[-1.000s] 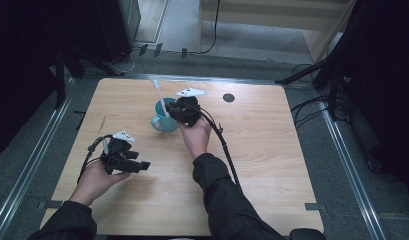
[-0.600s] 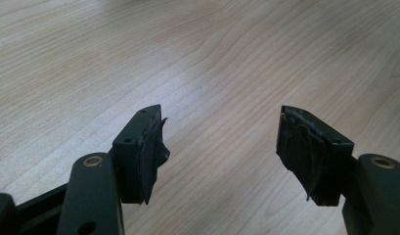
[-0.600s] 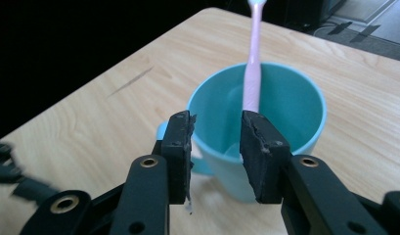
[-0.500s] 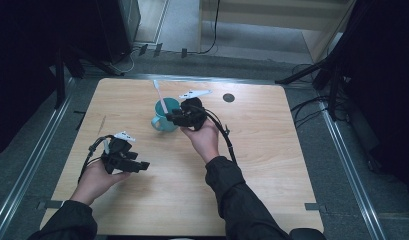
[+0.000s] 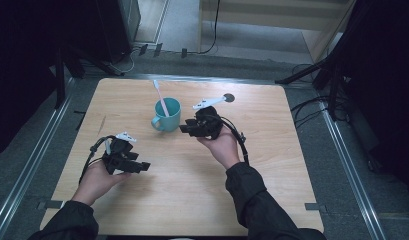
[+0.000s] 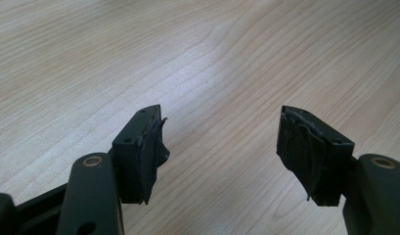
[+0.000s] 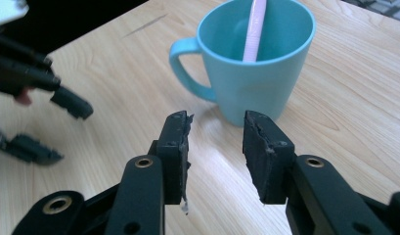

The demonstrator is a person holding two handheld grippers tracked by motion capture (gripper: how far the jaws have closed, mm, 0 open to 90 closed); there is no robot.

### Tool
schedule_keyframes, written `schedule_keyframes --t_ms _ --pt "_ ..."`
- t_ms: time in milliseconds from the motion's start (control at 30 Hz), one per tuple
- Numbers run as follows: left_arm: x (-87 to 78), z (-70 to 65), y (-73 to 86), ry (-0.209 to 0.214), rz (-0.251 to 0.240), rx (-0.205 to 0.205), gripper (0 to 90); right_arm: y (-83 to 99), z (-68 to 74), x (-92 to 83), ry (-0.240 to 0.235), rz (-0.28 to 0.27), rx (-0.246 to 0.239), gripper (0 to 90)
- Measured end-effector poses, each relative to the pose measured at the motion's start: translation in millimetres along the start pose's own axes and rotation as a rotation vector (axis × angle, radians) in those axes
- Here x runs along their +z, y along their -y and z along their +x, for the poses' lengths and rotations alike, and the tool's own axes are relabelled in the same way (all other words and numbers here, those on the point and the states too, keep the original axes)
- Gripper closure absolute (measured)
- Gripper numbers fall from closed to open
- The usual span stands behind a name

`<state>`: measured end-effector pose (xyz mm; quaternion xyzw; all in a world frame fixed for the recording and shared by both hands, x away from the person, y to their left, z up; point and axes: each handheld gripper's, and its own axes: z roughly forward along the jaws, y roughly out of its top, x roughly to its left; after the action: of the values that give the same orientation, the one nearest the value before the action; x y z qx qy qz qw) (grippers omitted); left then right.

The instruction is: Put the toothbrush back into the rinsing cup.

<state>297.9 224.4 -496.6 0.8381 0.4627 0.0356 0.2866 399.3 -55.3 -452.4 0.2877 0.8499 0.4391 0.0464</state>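
The teal mug (image 5: 167,114) is seen upright on the wooden table (image 5: 272,165), a pink toothbrush (image 5: 159,98) standing inside it. The right gripper (image 5: 184,129) is held just beside the mug, its jaws having just been opening, nothing between them. The left gripper (image 5: 144,165) is held released, well apart from the mug

One mug (image 5: 167,115), one toothbrush (image 5: 160,98), two grippers.

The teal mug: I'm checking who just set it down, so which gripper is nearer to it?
Right. The right gripper sits just beside the teal mug, jaws open and apart from it. The left gripper rests nearer the person, well short of the mug.
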Motion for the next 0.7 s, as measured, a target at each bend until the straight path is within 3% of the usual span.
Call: schedule_keyframes --t_ms 67,367,700 --pt "0.0 -1.3 -0.1 -0.001 0.005 0.013 34.2 5.1 -1.0 -5.4 -0.002 0.006 -0.019 62.3" --pt "0.3 -1.1 0.9 -0.007 0.001 0.004 33.6 25.3 -0.9 -28.2 0.012 0.026 -0.038 61.8" --pt "-0.9 -2.8 1.4 -0.007 -0.006 0.007 33.6 44.6 -3.3 -50.9 0.008 0.022 -0.014 58.9"
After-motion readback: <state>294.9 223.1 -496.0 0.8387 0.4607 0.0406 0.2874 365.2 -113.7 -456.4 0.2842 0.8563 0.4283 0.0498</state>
